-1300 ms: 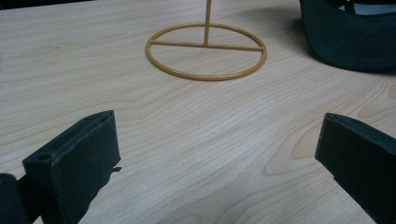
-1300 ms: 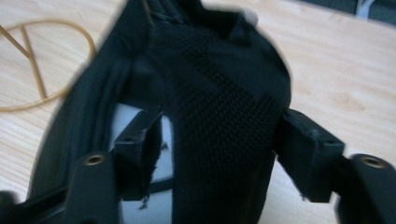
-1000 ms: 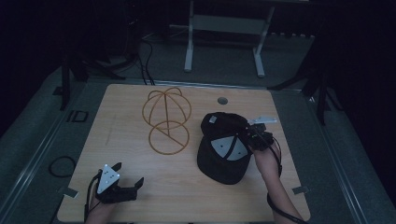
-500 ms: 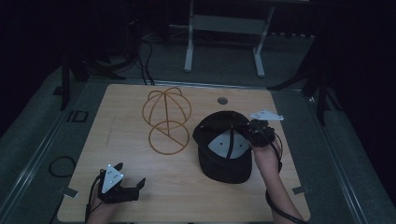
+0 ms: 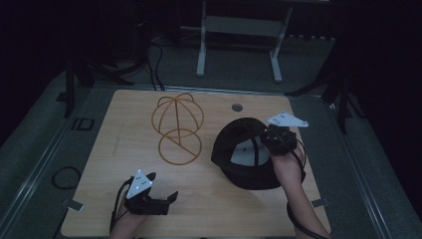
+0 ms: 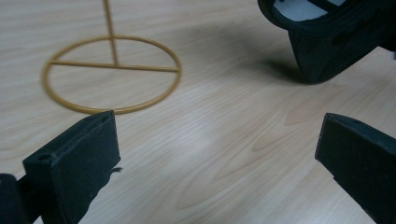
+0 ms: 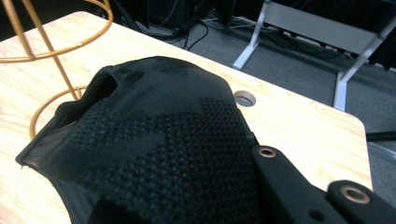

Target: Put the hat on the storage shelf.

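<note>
My right tongs (image 5: 272,140) are clamped on the black cap (image 5: 244,158), lifted near the table's right edge. I should keep it level toward the wire stand (image 5: 178,127). My left tongs (image 5: 160,199) rest apart, near the front edge.

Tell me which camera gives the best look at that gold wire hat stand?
The high view: it shows the whole gold wire stand, domed top and ring base, standing on the table left of the black cap. The left gripper view shows just its ring base and part of the stem. The right gripper view catches pieces behind the cap.
</note>
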The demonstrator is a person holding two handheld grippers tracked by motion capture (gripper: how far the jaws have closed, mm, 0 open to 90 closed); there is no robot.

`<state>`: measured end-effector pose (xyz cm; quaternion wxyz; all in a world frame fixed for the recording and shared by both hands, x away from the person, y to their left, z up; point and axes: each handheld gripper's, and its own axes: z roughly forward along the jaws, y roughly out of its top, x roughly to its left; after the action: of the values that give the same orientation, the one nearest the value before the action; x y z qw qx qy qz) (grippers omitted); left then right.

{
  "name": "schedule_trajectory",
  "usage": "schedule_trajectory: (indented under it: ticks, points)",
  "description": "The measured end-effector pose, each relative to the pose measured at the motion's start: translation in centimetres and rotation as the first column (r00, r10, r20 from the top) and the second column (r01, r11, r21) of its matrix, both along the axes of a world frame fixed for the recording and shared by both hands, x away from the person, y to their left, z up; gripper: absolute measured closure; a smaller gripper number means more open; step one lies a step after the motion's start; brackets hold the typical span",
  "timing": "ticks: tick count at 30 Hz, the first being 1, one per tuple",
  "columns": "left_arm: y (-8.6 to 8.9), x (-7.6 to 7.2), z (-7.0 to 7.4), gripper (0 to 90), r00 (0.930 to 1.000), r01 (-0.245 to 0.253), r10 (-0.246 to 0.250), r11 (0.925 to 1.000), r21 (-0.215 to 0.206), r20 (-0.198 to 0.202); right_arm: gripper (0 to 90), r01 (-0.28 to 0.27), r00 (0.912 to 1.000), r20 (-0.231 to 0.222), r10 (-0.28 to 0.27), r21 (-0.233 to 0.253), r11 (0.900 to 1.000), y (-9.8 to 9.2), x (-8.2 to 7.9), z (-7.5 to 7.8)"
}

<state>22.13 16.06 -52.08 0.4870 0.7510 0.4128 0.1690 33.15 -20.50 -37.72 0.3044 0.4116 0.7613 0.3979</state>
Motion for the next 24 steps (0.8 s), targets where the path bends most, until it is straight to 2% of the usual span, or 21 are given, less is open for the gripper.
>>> schedule_trajectory:
  ticks: [2,4,11,13,16,19,24]
  points:
    - [-0.6,0.3,0.4,0.3,1.0000,0.000,0.000,1.0000,-0.008,-0.005,88.7,-0.012,0.9999,0.005,0.012,0.004,1.000,0.1,-0.3,0.3]
    - [-1.2,0.4,0.9,0.3,0.9999,0.003,-0.004,0.9999,0.014,0.014,88.7,-0.024,0.9996,0.013,0.024,0.002,1.000,0.4,-0.6,0.5]
    - [-3.3,1.3,3.0,2.4,0.9970,0.041,-0.044,0.9981,0.046,0.064,88.7,-0.075,0.9967,0.031,0.075,-0.005,0.997,1.2,-1.9,0.9]
    - [-4.0,1.5,3.5,2.4,0.9950,0.043,-0.048,0.9972,0.062,0.087,88.7,-0.087,0.9956,0.034,0.087,-0.009,0.996,1.4,-2.2,0.9]
    - [-5.1,1.7,4.1,2.4,0.9891,0.039,-0.055,0.9928,0.113,0.137,88.7,-0.103,0.9940,0.035,0.103,-0.012,0.995,1.7,-2.6,0.8]
    - [-6.1,1.9,4.3,3.5,0.9832,0.049,-0.072,0.9895,0.136,0.168,88.7,-0.117,0.9925,0.033,0.117,-0.015,0.993,1.9,-2.9,0.6]
    - [-7.4,2.8,4.6,5.3,0.9819,0.072,-0.094,0.9886,0.132,0.164,88.7,-0.142,0.9895,0.025,0.143,-0.019,0.990,2.3,-3.3,0.3]
